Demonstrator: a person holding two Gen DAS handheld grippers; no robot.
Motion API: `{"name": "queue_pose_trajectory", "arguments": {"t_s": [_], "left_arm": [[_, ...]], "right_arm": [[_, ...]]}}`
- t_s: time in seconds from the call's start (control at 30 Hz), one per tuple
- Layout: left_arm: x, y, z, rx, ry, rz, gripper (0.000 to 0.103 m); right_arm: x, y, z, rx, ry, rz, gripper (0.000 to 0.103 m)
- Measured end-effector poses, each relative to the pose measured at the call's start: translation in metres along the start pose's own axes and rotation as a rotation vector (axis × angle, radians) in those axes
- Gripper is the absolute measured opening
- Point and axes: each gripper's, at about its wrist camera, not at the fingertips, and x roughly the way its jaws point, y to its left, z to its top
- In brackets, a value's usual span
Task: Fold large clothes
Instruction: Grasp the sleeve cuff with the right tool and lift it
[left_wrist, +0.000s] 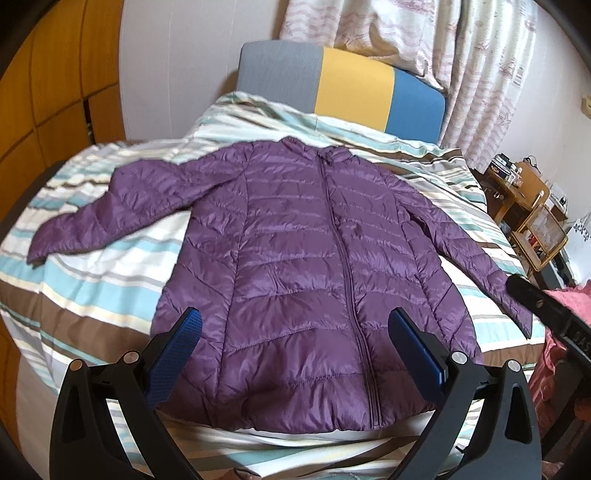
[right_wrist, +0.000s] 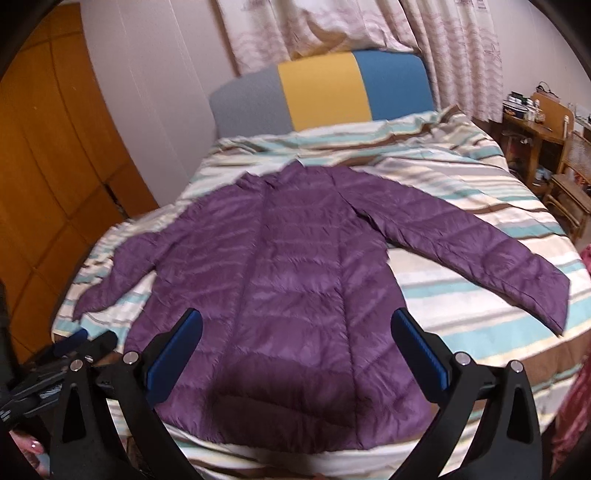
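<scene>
A purple quilted down jacket (left_wrist: 295, 258) lies flat on the striped bed, front up, zipped, both sleeves spread outward; its hem faces me. In the right wrist view the same jacket (right_wrist: 291, 280) fills the middle. My left gripper (left_wrist: 295, 332) hovers open above the hem, nothing between its blue-padded fingers. My right gripper (right_wrist: 297, 332) is also open over the hem, holding nothing. The left gripper's tip (right_wrist: 79, 338) shows at the lower left of the right wrist view; the right gripper's black body (left_wrist: 543, 306) crosses the right edge of the left wrist view near the sleeve cuff.
The bed has a striped cover (left_wrist: 92, 288) and a grey, yellow and blue headboard (left_wrist: 343, 88). Wooden wardrobe doors (right_wrist: 48, 177) stand left, curtains (left_wrist: 461, 55) behind, a cluttered wooden shelf (left_wrist: 528, 210) right. Pink cloth (left_wrist: 569, 299) lies at the right edge.
</scene>
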Motion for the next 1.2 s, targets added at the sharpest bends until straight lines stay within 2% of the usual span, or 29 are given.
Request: {"name": "queue_pose_trajectory", "arguments": {"t_s": [0.1, 0.2, 0.33, 0.47, 0.5, 0.6, 0.67, 0.77, 0.87, 0.97, 1.07, 1.2], "left_arm": [[0.012, 0.011, 0.000, -0.046, 0.033, -0.020, 0.100], [0.022, 0.015, 0.003, -0.035, 0.017, 0.044, 0.100], [0.038, 0.026, 0.011, -0.017, -0.027, 0.104, 0.100], [0.072, 0.044, 0.026, -0.023, -0.043, 0.144, 0.100], [0.082, 0.049, 0.030, -0.027, -0.044, 0.176, 0.100], [0.110, 0.059, 0.041, -0.020, -0.040, 0.259, 0.100], [0.126, 0.065, 0.046, -0.021, -0.030, 0.276, 0.100], [0.146, 0.073, 0.054, -0.032, -0.030, 0.284, 0.100], [0.164, 0.084, 0.059, -0.053, -0.020, 0.307, 0.100], [0.179, 0.094, 0.061, -0.067, -0.005, 0.341, 0.100], [0.188, 0.099, 0.061, -0.040, -0.005, 0.411, 0.100], [0.197, 0.103, 0.057, -0.016, 0.012, 0.417, 0.100]], "right_arm": [[0.007, -0.014, 0.001, 0.037, -0.048, 0.052, 0.101], [0.025, -0.044, 0.001, 0.145, 0.000, 0.056, 0.101], [0.056, -0.099, -0.006, 0.308, 0.082, -0.043, 0.101], [0.079, -0.167, -0.020, 0.512, 0.077, -0.063, 0.101], [0.083, -0.185, -0.023, 0.578, 0.062, -0.047, 0.099], [0.086, -0.230, -0.032, 0.746, 0.018, -0.033, 0.085], [0.089, -0.254, -0.036, 0.835, 0.008, -0.045, 0.072], [0.086, -0.278, -0.036, 0.932, -0.054, -0.026, 0.064], [0.078, -0.297, -0.039, 0.998, -0.131, -0.080, 0.060], [0.066, -0.318, -0.050, 1.126, -0.216, -0.096, 0.059], [0.054, -0.334, -0.056, 1.216, -0.295, -0.134, 0.059], [0.045, -0.355, -0.057, 1.261, -0.345, -0.178, 0.051]]}}
